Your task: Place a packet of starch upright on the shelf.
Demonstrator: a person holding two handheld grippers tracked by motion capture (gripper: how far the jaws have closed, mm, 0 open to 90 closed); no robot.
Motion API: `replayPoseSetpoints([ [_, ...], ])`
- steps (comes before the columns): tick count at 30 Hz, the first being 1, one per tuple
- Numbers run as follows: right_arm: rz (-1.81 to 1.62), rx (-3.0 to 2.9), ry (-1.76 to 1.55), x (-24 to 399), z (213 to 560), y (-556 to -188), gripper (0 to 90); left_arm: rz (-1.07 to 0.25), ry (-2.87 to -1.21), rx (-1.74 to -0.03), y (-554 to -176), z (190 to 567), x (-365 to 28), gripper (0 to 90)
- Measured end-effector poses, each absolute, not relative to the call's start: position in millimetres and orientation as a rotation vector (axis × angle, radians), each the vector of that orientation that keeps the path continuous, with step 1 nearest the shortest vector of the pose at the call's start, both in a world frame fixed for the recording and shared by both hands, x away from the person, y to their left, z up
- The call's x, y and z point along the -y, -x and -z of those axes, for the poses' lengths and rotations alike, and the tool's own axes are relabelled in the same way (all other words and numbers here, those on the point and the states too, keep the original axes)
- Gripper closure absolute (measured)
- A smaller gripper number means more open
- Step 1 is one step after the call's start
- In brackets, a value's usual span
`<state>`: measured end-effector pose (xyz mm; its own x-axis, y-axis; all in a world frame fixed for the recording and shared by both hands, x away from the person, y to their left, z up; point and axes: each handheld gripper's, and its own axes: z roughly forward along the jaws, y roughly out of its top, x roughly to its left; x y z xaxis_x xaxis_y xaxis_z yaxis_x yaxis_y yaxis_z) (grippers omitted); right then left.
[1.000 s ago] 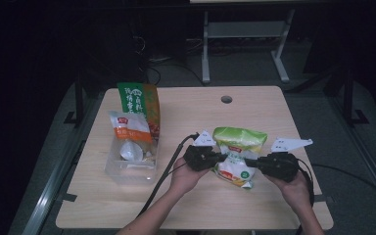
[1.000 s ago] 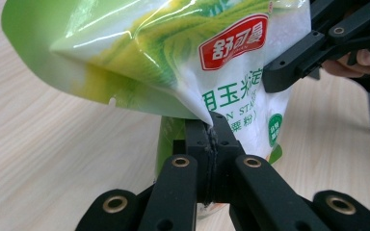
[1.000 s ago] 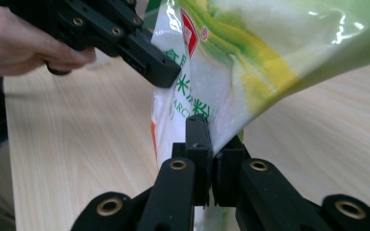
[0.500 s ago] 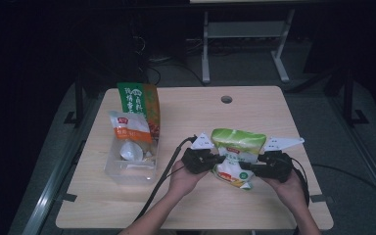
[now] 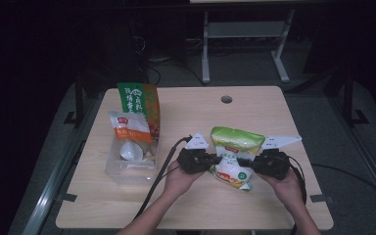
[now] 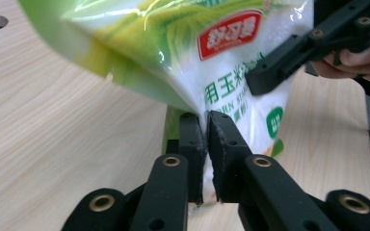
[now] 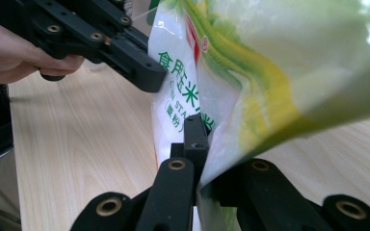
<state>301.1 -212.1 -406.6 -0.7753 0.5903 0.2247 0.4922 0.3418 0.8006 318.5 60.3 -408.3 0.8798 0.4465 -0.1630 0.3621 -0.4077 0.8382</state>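
Green-and-white plastic pouch of corn starch [image 5: 234, 155], held up off the light wooden table [image 5: 186, 205] near its front edge, between the two grippers. Pouch label: red logo patch with white characters, too blurred to read; green characters 食用玉米 down the white face, and Latin print starting "CORN ST", rest covered. In the right gripper view there are also small bracketed characters under the big ones, not legible.

Table has a round cable hole [image 5: 226, 99] near the far edge. At its left, a tall green-and-orange printed bag [image 5: 139, 105] stands behind a clear plastic bin [image 5: 129, 164]; the bag has white characters on its green top, unreadable. An orange-and-white packet [image 5: 128, 134] with a red logo stands in the bin, its text too small to read.

Left gripper [image 6: 206, 130]: its black jaws pinch the pouch's side seam, pads nearly together on the film, having just eased apart slightly with the film between them. Right gripper [image 7: 204, 139]: jaws have just closed and clamp the opposite edge of the pouch, film squeezed between the pads. Both hands are on the gripper bodies, level with each other.
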Motion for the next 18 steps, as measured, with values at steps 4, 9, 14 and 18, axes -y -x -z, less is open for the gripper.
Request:
replayPoseSetpoints([
  [4,-1.412,-2.489,-0.997,206.8,400.9,-301.0,86.4,-0.128,-2.049,-0.571,-309.3,403.5,-77.5,74.3],
  [9,-1.418,-2.504,-0.983,198.6,392.2,-303.0,87.0,-0.158,-2.039,-0.578,-297.3,397.5,-100.6,67.3],
  [14,-1.418,-2.534,-0.951,184.7,380.3,-305.4,87.3,-0.164,-2.022,-0.587,-285.6,397.4,-118.5,64.2],
  [18,-1.44,-2.55,-0.917,171.4,369.1,-308.8,87.4,-0.17,-2.017,-0.568,-273.2,398.6,-132.1,62.5],
])
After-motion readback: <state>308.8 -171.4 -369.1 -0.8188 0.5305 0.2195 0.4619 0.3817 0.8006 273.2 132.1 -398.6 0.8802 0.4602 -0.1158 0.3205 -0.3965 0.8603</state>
